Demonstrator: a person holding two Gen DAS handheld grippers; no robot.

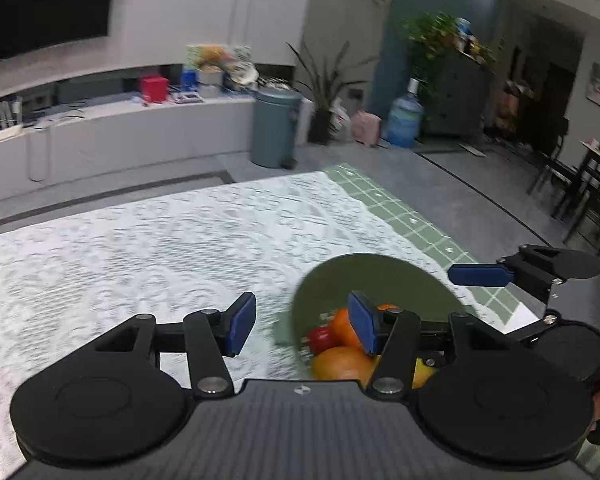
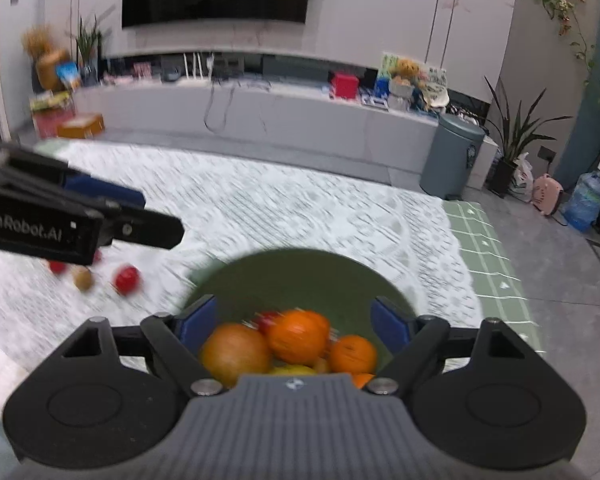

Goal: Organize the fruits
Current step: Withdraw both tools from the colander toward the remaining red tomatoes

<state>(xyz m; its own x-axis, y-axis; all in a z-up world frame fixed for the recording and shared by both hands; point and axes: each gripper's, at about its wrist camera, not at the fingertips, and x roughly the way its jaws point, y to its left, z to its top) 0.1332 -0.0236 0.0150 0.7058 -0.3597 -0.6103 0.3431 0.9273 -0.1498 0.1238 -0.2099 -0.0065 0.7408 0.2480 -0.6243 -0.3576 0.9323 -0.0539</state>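
both tongs, left [image 1: 302,326] and right [image 2: 294,326], stand apart and empty over the green bowl [image 2: 300,276] of oranges [image 2: 300,334] on the lace-covered bench [image 2: 300,204]; two red fruits [image 2: 126,279] lie loose nearby.

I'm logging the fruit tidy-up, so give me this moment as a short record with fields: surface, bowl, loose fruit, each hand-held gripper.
surface: white lace cloth over green checked cloth
bowl: green bowl holding oranges and other fruit
loose fruit: red fruit and brown fruit on the lace
left hand-held gripper: open, empty
right hand-held gripper: open above the bowl, gripping nothing
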